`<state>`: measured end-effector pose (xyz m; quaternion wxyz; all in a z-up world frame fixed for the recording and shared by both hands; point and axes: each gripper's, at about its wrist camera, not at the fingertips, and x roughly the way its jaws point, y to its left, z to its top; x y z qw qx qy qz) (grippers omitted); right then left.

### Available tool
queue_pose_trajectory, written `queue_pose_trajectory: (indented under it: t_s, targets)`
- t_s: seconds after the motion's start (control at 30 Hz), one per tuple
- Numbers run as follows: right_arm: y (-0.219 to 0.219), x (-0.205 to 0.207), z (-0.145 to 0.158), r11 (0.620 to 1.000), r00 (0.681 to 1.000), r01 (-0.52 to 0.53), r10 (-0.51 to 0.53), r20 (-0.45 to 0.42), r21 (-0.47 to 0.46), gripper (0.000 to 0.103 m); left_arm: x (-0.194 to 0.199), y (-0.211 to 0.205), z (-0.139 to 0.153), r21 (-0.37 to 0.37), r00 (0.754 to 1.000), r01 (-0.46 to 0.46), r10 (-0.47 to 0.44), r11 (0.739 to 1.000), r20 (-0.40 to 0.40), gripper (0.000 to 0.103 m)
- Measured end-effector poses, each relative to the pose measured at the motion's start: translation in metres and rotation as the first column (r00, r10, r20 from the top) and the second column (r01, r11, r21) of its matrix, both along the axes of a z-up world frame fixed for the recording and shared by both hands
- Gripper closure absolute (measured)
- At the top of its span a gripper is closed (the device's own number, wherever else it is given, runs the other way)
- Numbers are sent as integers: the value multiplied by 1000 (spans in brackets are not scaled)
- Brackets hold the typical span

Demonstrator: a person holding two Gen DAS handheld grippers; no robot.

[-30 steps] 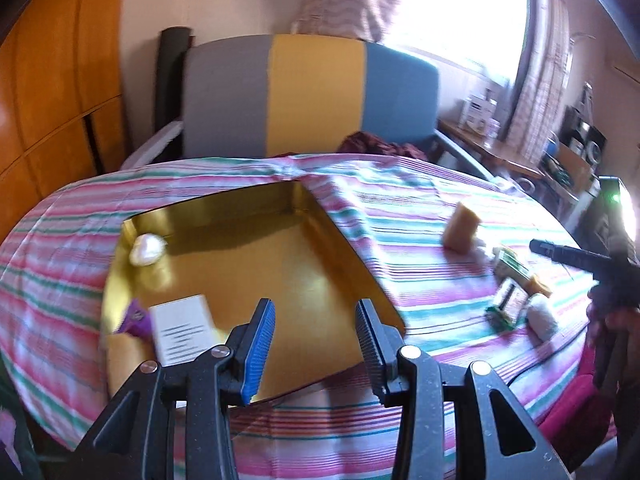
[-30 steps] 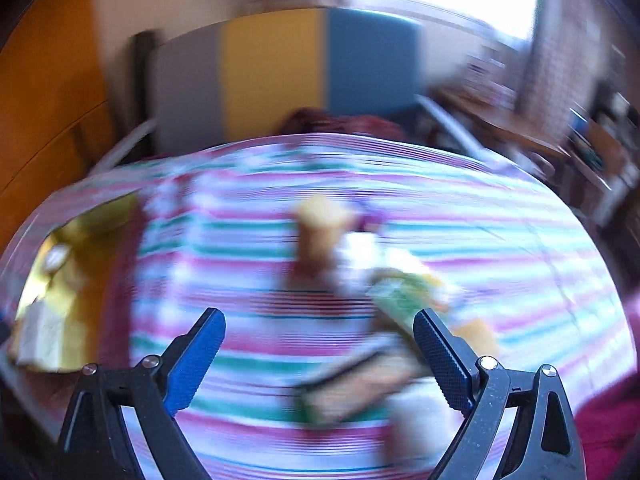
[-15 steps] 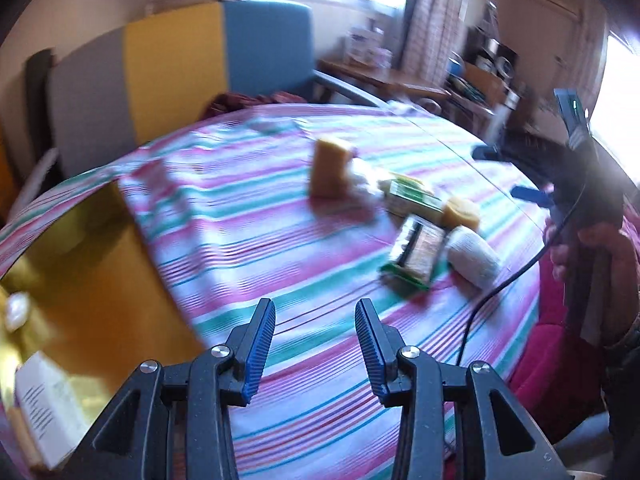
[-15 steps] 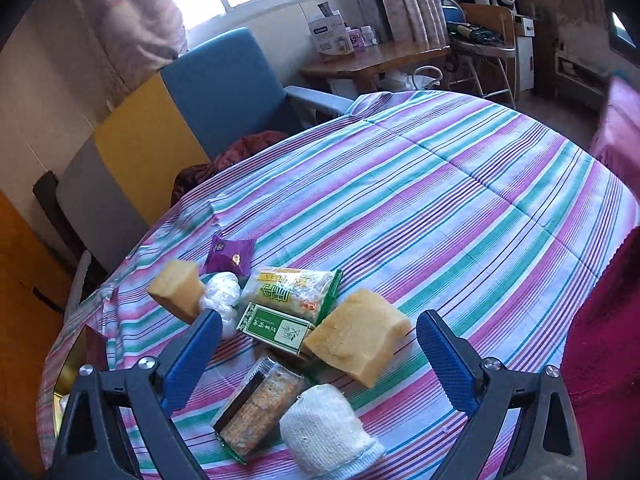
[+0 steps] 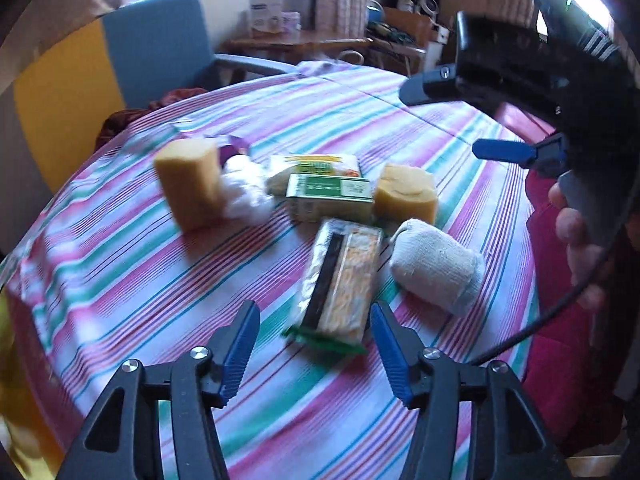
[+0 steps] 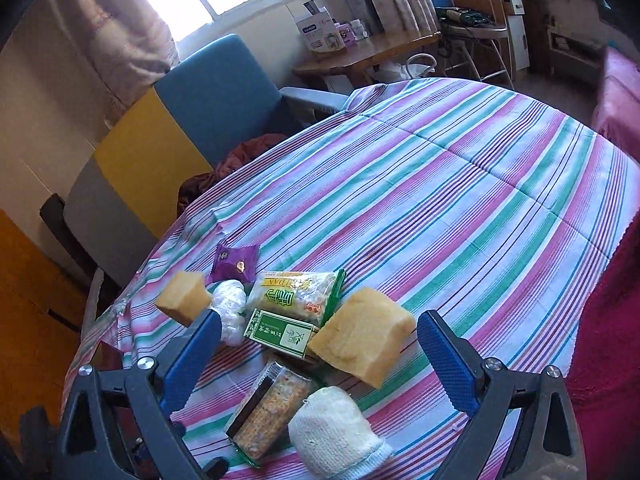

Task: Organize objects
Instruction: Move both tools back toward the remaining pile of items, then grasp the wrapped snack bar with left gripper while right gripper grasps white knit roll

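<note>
A pile of items lies on the striped tablecloth [image 6: 460,208]. It holds a cracker pack [image 5: 340,284], a rolled white sock [image 5: 436,266], two yellow sponges [image 5: 188,184] [image 5: 406,192], a green box [image 5: 330,196], a snack bag [image 5: 316,166] and a white wrapped ball [image 5: 244,192]. My left gripper [image 5: 314,320] hovers at the cracker pack's near end. Its jaws are opening and the pads touch nothing. My right gripper [image 6: 320,328] stands wide open above the pile, over the green box [image 6: 280,332] and the sponge [image 6: 360,338]. A purple packet [image 6: 234,262] lies behind.
A blue, yellow and grey chair [image 6: 180,128] stands behind the table, with a wooden side table [image 6: 360,48] further back. Red fabric [image 6: 600,320] hangs at the table's right edge. A hand [image 5: 576,240] holds the right gripper [image 5: 452,120]. The gold tray's edge [image 5: 8,340] shows far left.
My left gripper swung right from the gold tray to the pile and its jaws widened. The right gripper rolled, came in over the pile and then held still.
</note>
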<state>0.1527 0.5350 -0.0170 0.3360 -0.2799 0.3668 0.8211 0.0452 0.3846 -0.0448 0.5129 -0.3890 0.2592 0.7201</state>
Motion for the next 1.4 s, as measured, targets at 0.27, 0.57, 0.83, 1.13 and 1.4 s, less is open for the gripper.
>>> queue_pose_trajectory:
  t_s: [0.27, 0.57, 0.83, 1.13, 1.4]
  targets:
    - [4, 2, -3, 1000, 1000, 15, -16, -25, -26, 4, -4, 41, -20, -59, 997, 82, -81, 995, 19, 31]
    - [8, 2, -5, 999, 999, 20, -21, -30, -37, 4, -19, 26, -36, -26, 998, -6, 7, 1000, 67, 55]
    - [10, 2, -6, 999, 1000, 22, -23, -20, -46, 4, -19, -42, -34, 23, 983, -163, 160, 986, 88, 55]
    - [12, -1, -10, 997, 1000, 20, -20, 4, -76, 4, 3, -76, -36, 41, 976, -214, 213, 976, 34, 55]
    - [3, -29, -31, 986, 982, -86, 108, 157, -143, 6, 1, -83, -38, 64, 973, -231, 231, 971, 11, 55]
